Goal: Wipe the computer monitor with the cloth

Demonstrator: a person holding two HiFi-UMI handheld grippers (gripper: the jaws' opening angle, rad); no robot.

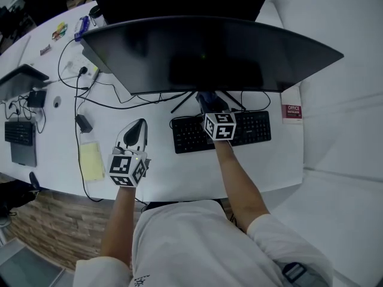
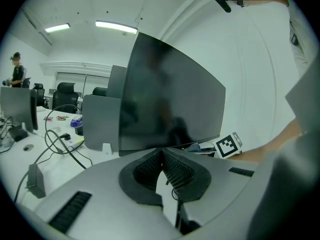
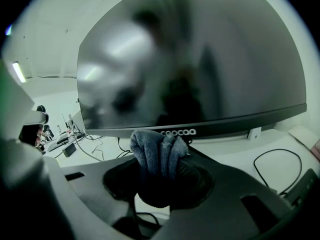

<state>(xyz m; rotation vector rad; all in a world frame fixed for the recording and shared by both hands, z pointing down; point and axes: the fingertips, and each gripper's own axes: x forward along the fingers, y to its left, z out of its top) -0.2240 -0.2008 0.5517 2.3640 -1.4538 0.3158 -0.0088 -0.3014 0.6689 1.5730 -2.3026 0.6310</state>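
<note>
Over keyboard (image 1: 251, 127), below monitor (image 1: 203, 52), right hand-held gripper (image 1: 209, 102) clenched on cloth (image 3: 157, 146); left hand-held gripper (image 2: 161, 156) clenched empty.

A dark curved monitor (image 1: 203, 52) stands on the white table (image 1: 167, 175). The right tongs (image 1: 208, 100) hover over the keyboard (image 1: 251, 129), just under the monitor's lower edge; the left tongs (image 1: 137, 129) hover left of the keyboard.

Grey cloth (image 3: 159, 153), black monitor (image 1: 203, 55) (glossy), white desk (image 1: 179, 173)

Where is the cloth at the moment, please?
The cloth is clamped in the right gripper. In that gripper's view it sits just below the middle of the monitor's lower bezel.
</note>
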